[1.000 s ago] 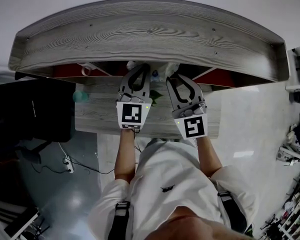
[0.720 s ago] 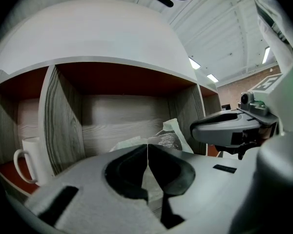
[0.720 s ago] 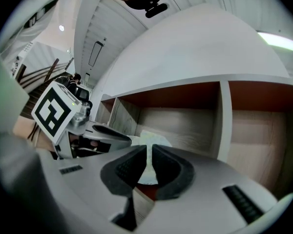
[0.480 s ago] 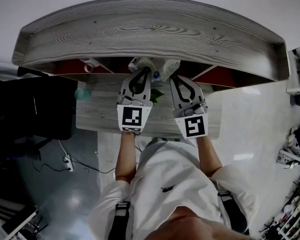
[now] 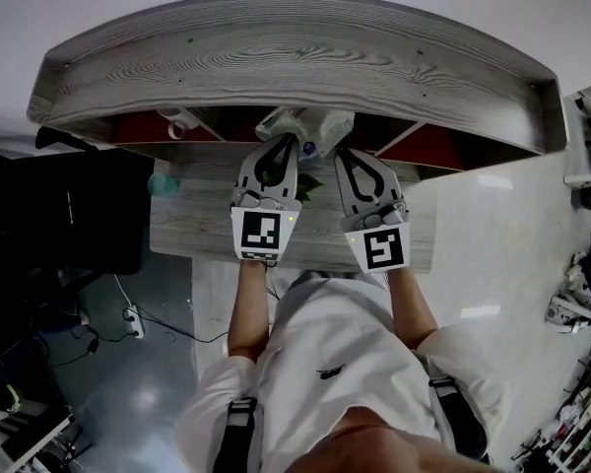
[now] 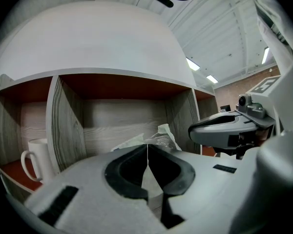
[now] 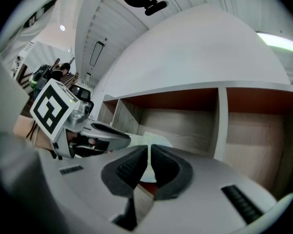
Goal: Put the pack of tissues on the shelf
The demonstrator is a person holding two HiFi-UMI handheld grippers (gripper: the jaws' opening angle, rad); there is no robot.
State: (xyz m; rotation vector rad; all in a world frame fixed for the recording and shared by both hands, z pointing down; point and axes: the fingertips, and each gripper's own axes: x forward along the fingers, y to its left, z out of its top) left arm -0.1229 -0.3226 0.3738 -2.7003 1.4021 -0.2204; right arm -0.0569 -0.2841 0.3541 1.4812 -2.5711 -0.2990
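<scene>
Tissues lie in the shelf's middle bay, next to the mug's. Left gripper and right gripper have jaws pressed together on nothing, tips at the pack's edge, probably to nudge it deeper.

Left gripper jaws together; tissue pack in shelf middle compartment; mug in left compartment.

Ceiling strip lights give even brightness. Fisheye distortion bows the shelf; compartments under its top are shadowed.
</scene>
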